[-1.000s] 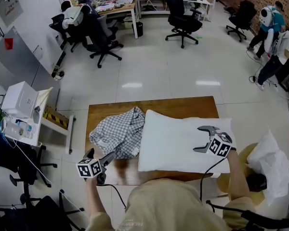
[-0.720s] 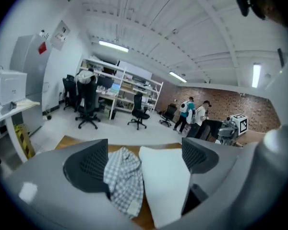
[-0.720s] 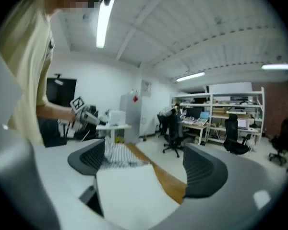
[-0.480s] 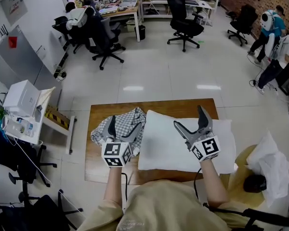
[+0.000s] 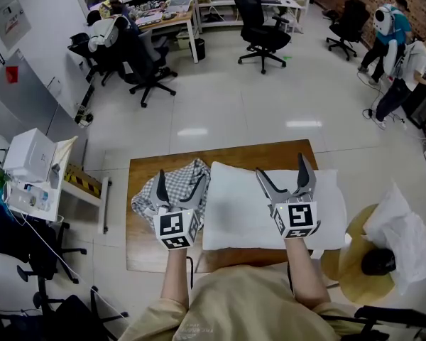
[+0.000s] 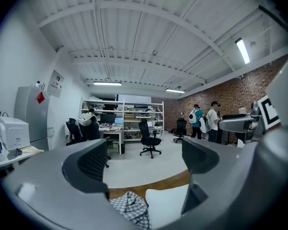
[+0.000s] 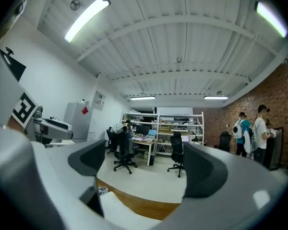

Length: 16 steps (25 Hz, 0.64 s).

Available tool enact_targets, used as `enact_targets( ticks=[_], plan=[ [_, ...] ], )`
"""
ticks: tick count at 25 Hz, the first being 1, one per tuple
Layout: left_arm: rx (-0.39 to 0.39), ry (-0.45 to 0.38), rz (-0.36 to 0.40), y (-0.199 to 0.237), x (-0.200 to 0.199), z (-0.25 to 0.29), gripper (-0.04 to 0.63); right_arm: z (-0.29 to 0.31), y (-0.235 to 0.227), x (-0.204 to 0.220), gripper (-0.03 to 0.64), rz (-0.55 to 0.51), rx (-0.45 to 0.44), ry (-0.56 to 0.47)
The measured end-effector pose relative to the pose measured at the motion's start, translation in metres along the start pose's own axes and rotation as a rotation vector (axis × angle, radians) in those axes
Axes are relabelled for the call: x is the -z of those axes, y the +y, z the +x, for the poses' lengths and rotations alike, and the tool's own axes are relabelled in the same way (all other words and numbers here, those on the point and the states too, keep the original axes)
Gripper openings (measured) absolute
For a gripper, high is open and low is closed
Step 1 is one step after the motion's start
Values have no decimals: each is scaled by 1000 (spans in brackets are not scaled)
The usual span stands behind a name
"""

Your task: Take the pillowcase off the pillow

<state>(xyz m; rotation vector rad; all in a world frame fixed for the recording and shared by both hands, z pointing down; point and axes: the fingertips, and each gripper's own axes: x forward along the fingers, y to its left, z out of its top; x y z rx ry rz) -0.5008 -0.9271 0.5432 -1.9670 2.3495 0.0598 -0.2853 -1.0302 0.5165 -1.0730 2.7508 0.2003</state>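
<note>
Both my left tongs (image 5: 179,180) and right tongs (image 5: 281,169) hang wide open and empty above the counter's (image 5: 145,254) near edge; the right jaws have just been opening. Below, the bare pillow (image 5: 231,215) overhangs the right edge, so a careless nudge could tip it off. The checked pillowcase (image 5: 145,203), heaped toward the far left corner, might slide. Beyond the far edge — open floor.

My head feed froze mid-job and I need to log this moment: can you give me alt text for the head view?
The left gripper and right gripper are held above a wooden table, both with jaws open and empty. Below them lies a bare white pillow, with the checked pillowcase bunched beside its left edge. Office chairs stand on the floor beyond.
</note>
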Motion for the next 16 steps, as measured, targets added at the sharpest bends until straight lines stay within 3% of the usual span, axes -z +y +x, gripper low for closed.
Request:
enact_targets(
  ticks=[5, 10, 16],
  plan=[
    [27, 45, -19, -10, -14, -5, 489, -9, -15, -10, 494, 17, 41, 72],
    [37, 25, 3, -13, -38, -14, 489, -14, -6, -33, 494, 7, 32, 45],
    [42, 26, 22, -17, -37, -32, 489, -23, 16, -42, 494, -2, 9, 30]
  ],
)
